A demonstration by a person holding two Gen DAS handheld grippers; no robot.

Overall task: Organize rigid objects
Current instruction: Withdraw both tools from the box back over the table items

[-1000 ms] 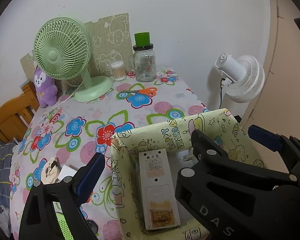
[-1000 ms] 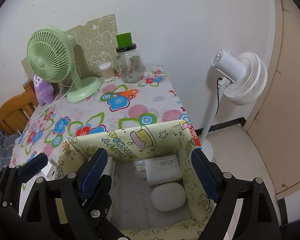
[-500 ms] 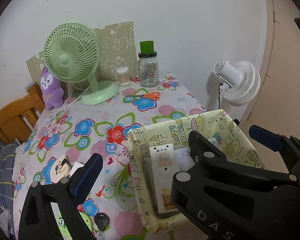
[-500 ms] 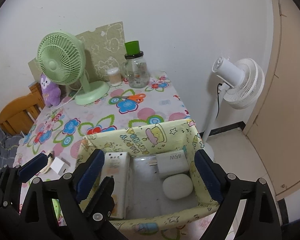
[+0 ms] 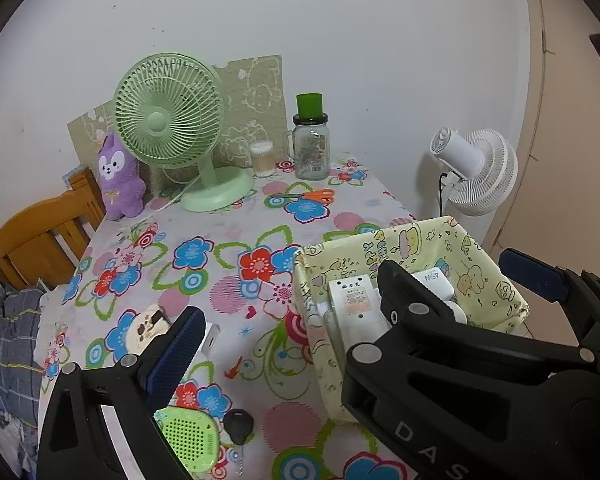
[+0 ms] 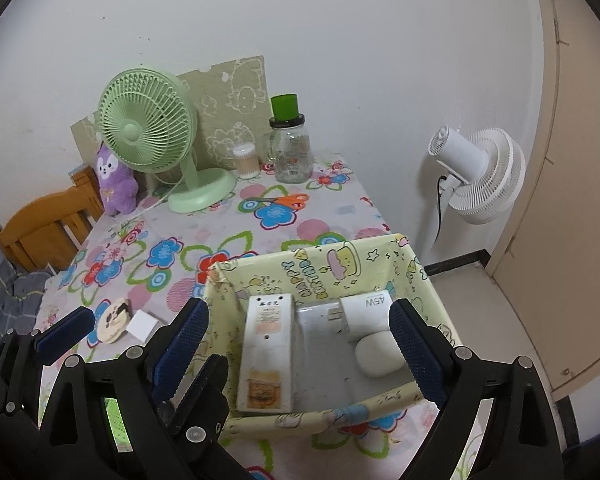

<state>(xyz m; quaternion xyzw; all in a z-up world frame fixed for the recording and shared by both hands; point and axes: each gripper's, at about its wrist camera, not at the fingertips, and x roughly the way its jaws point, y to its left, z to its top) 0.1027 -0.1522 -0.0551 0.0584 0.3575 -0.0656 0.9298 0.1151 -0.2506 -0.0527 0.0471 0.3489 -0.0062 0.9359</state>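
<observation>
- Change: both grippers have drawn back and up from the storage box (image 6: 432, 292). The views now take in more of the table (image 5: 228, 240) than a second ago, and the box sits lower and smaller ahead of the fingers.
- Left gripper (image 5: 340, 344): jaws wide, nothing between the pads. Its right finger crosses in front of the box; its left finger hangs above the tablecloth.
- Right gripper (image 6: 300, 344): jaws wide, nothing held. The box interior lies directly ahead, between and beyond its two fingers.
- Box contents: a long white remote (image 6: 266, 356) lies against the wall nearest the left finger; a white charger (image 6: 370, 312) and a white oval case (image 6: 380, 354) lie touching, just inside the right finger.
- Judgement: empty, wide jaws retreating from a filled box suggest a deposit is complete and the next item is due.
- Left view only: a green perforated device (image 5: 188, 440) and a black key (image 5: 238, 428) lie just below and between its fingers, outside the box.
- Both views: a round cartoon item (image 5: 148, 326) and a small white block (image 6: 142, 326) lie beside the left finger, also unsorted.
- Right view only: the full box floor. The left view hides most of it behind its own finger.
- Far ahead: orange scissors (image 5: 312, 197) lie near the green fan (image 5: 168, 128), well apart from both grippers.
</observation>
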